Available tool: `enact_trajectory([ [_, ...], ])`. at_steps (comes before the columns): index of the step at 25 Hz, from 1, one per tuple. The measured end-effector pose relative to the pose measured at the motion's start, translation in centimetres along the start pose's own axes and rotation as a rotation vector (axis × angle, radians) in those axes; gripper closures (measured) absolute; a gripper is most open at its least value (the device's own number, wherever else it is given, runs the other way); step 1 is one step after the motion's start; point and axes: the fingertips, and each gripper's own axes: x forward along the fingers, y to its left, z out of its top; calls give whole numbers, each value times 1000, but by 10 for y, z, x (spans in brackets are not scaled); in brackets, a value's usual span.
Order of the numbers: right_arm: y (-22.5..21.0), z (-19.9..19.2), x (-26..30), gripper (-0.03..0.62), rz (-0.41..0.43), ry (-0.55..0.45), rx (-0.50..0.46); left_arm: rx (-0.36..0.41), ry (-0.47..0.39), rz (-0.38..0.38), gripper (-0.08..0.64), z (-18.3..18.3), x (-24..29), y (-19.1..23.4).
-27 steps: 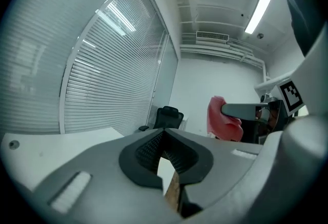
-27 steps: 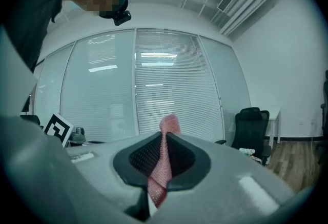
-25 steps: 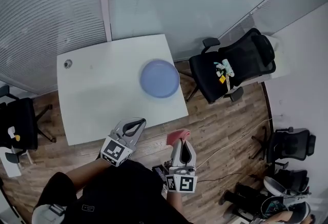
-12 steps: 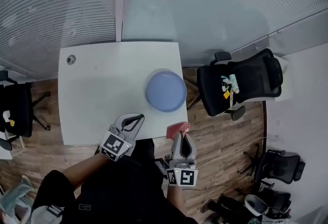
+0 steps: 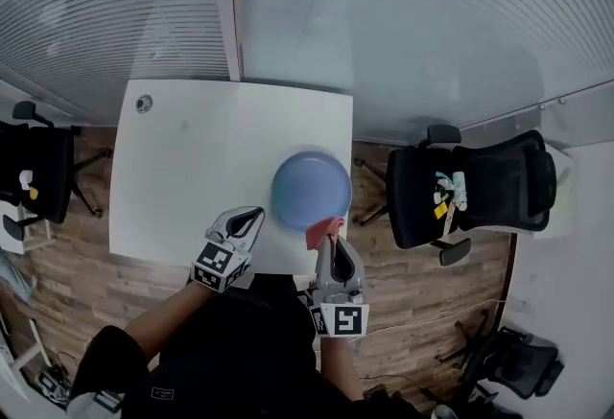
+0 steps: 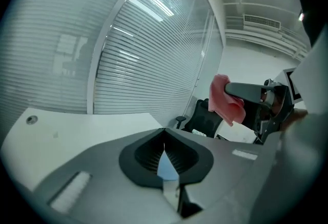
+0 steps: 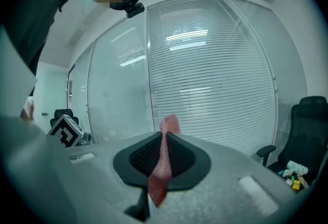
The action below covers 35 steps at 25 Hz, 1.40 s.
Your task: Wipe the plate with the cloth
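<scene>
Counting from head view:
- 1 table, white
- 1 plate, blue, sitting on tabletop near front-right corner
- 1 cloth, pink-red
- 2 grippers, both mine
- 2 marker cubes, 1 per gripper
- 2 black office chairs, 1 on each side of table
- 1 small round grommet at table's far-left corner

R gripper: I'm clamping the cloth btwn both jaws. Fabric is running up thru the gap and sticking out past the tips. Cloth is hanging right at plate's near rim. Touching or not, can't tell.

L gripper: I'm holding jaws pressed together w/ nothing btwn them. Only a sliver of blue plate is showing beyond the tips. It's reaching in over table's front edge, just left of plate and apart from it.
</scene>
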Motion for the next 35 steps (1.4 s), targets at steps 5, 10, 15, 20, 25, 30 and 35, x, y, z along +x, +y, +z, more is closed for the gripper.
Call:
enact_trajectory([
  [5,-29,-18,22,571,103,27,14,-101,32,104,555,-19,33,5],
  [10,-44,-35,39,571,188,58,34,-169,96,176,534,-45,56,13],
  [15,-43,-53,51,571,255,90,13,-247,172,218,501,-79,70,22],
  [20,-42,-73,73,571,279,120,-54,-365,258,214,466,-115,87,37],
  [25,-39,-82,79,571,294,149,-87,-441,324,205,447,-137,101,42],
  [30,-41,-101,97,571,292,191,-92,-475,368,212,407,-155,125,57],
  [35,-40,-129,104,571,314,236,-129,-489,415,229,470,-166,139,66],
])
